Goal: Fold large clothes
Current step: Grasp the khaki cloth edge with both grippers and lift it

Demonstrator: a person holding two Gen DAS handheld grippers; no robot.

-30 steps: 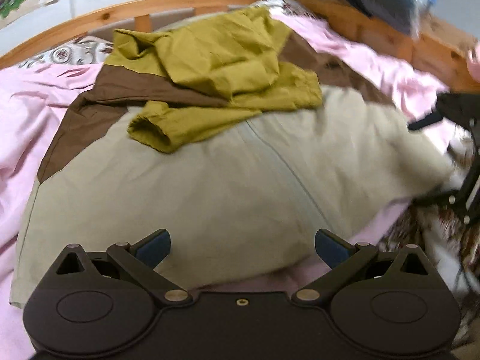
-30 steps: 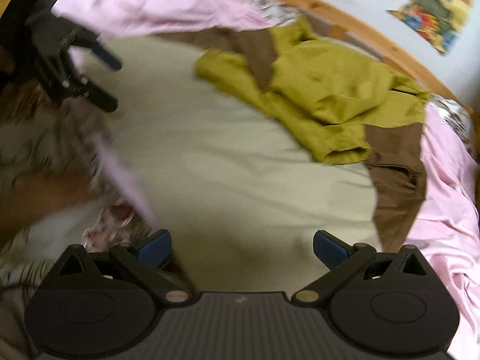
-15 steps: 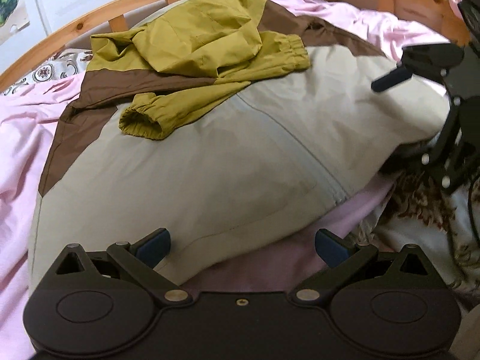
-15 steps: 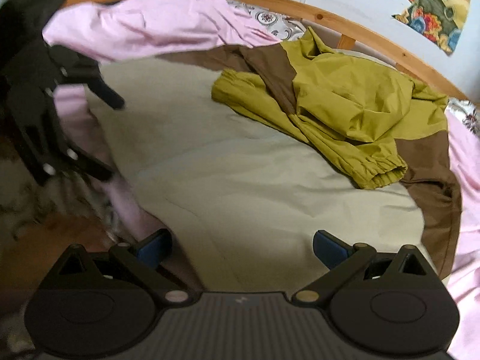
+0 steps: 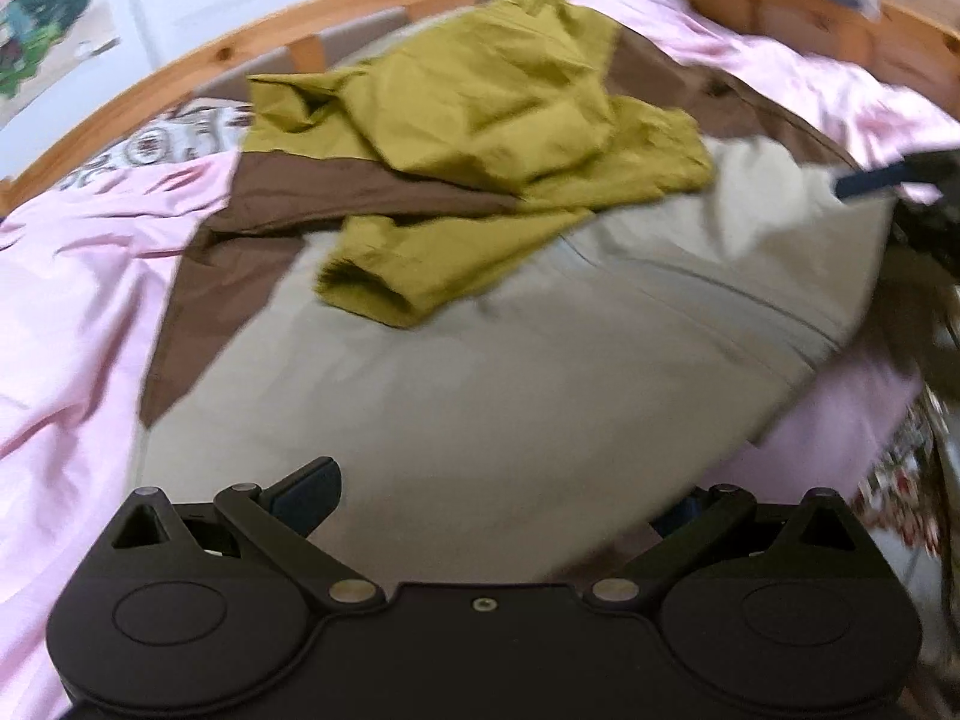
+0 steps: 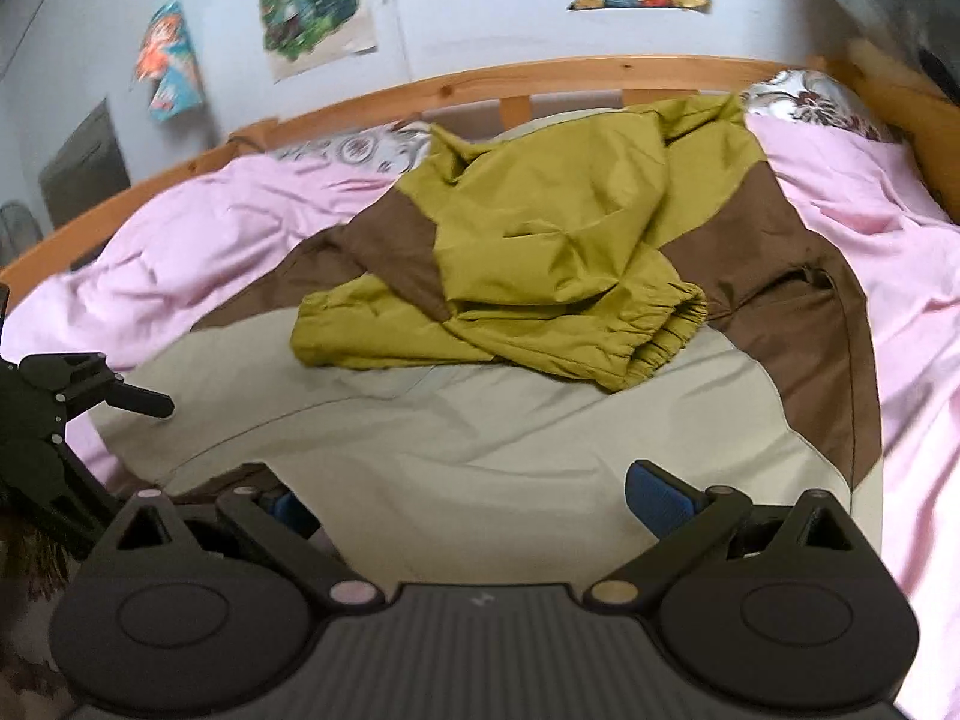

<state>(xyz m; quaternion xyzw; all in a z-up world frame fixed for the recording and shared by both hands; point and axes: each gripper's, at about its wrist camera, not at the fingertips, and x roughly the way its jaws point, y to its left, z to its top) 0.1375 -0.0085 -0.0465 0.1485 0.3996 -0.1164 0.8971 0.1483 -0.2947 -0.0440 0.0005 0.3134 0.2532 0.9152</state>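
A large jacket lies spread on the bed, with a beige lower body, a brown band and olive-yellow top. Its olive sleeves are folded across the chest. It also shows in the right wrist view, where an elastic cuff lies at centre right. My left gripper is open at the jacket's near hem, with the beige cloth between its fingers. My right gripper is open at the hem too. The left gripper shows at the left edge of the right wrist view. The right gripper's finger shows at the right of the left wrist view.
A pink sheet covers the bed around the jacket. A wooden bed rail curves along the far side, with a patterned pillow against it. Posters hang on the wall behind. A floral cover hangs at the bed's near edge.
Both grippers have come down and in onto the jacket's near hem. The right wrist view has swung from the left part of the bed to face the headboard.
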